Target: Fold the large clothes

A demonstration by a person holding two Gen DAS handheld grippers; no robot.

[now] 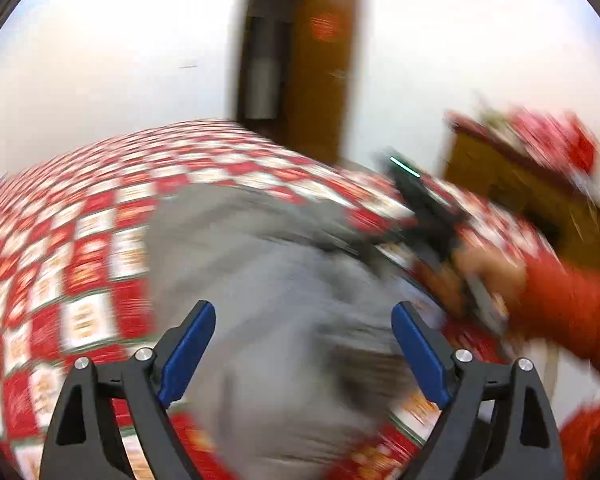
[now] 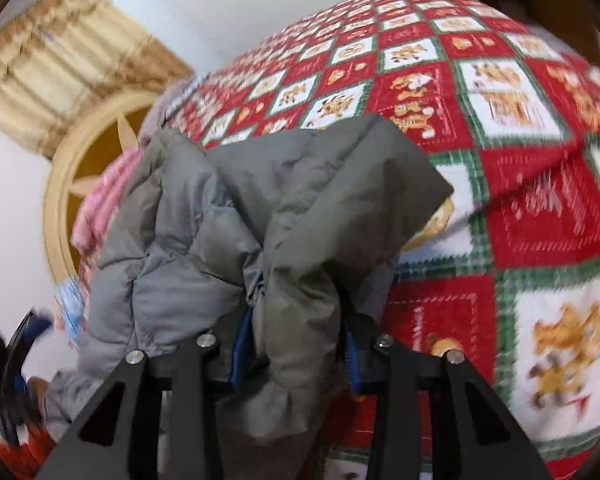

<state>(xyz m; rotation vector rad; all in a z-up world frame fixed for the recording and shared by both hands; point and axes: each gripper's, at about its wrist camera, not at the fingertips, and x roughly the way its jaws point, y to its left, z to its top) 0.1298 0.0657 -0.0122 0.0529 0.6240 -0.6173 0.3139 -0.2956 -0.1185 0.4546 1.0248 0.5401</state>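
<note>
A grey padded jacket [image 1: 268, 280] lies on a bed covered by a red, white and green patchwork quilt [image 1: 80, 240]. My left gripper [image 1: 303, 312] hovers above the jacket, blue pads wide apart, nothing between them. In the right wrist view my right gripper [image 2: 296, 320] is shut on a bunched fold of the jacket [image 2: 260, 200], which fills the gap and hides most of both pads. The rest of the jacket drapes forward over the quilt [image 2: 520, 200]. The left wrist view shows the right gripper [image 1: 428, 216] blurred at the jacket's far right edge, held by a hand in a red sleeve [image 1: 572, 300].
A brown door [image 1: 320, 72] stands open behind the bed. Wooden furniture [image 1: 520, 200] with red patterned things on top is at the right. The right wrist view shows a beige curtain [image 2: 60, 64], a round wooden piece with a star [image 2: 100, 152] and a pink cloth [image 2: 104, 196].
</note>
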